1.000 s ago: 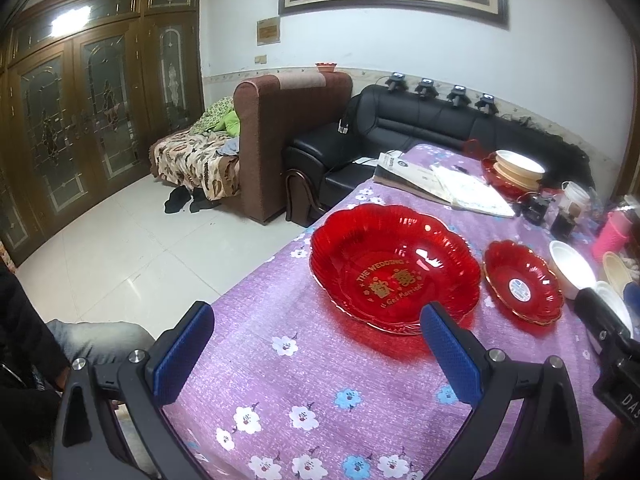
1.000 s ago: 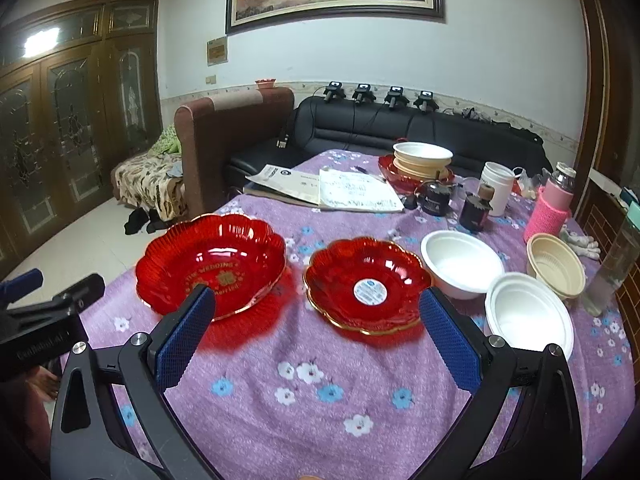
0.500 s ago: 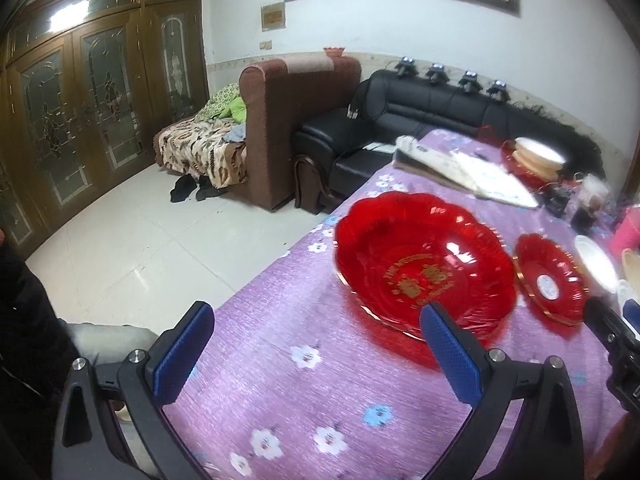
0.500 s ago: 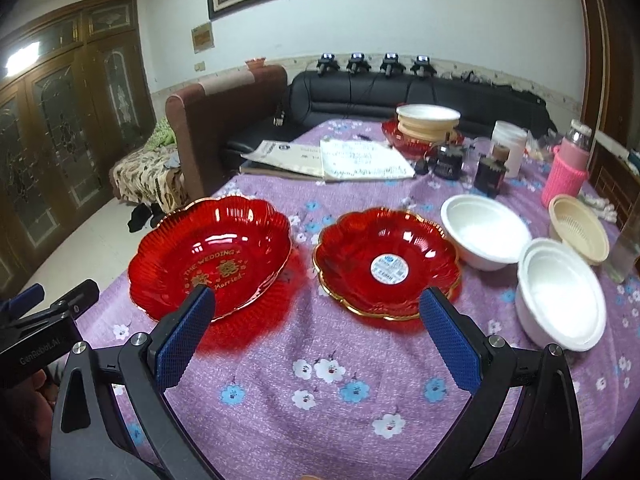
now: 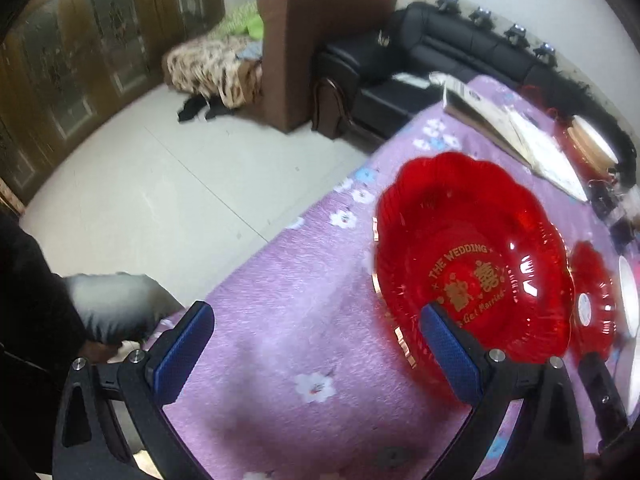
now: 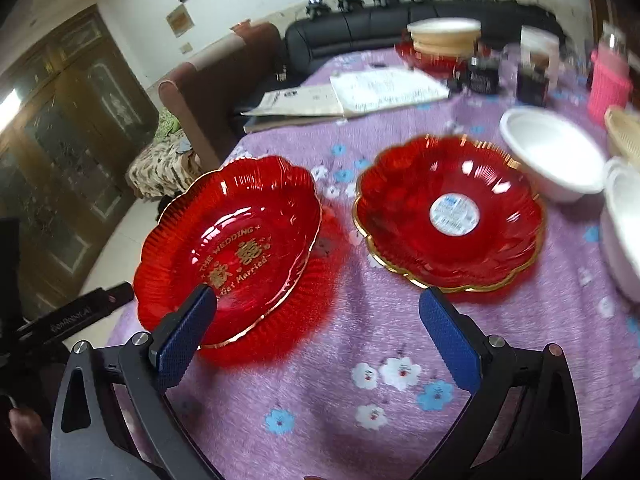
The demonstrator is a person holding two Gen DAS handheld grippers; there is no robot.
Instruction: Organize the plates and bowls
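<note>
Plates first: from the left gripper [image 5: 316, 356], whose blue pads stand wide apart with nothing between them, the big red wedding plate [image 5: 468, 264] lies ahead and to its right, the near rim just at the right fingertip [image 5: 448, 354]. The right gripper [image 6: 316, 336], equally spread and empty, hangs over bare purple tablecloth [image 6: 352, 344]. Its left fingertip [image 6: 184, 332] overlaps the same plate's near edge, and its right fingertip sits just short of the smaller red plate with the round sticker [image 6: 450, 212]. Both plates are roughly round and scalloped, so neither offers a long axis; the rim is the only grip. By my reckoning either gripper could reach the wedding plate, while the smaller plate falls to the right. Beyond it stand white bowls [image 6: 554, 156], well apart from both grippers.
</note>
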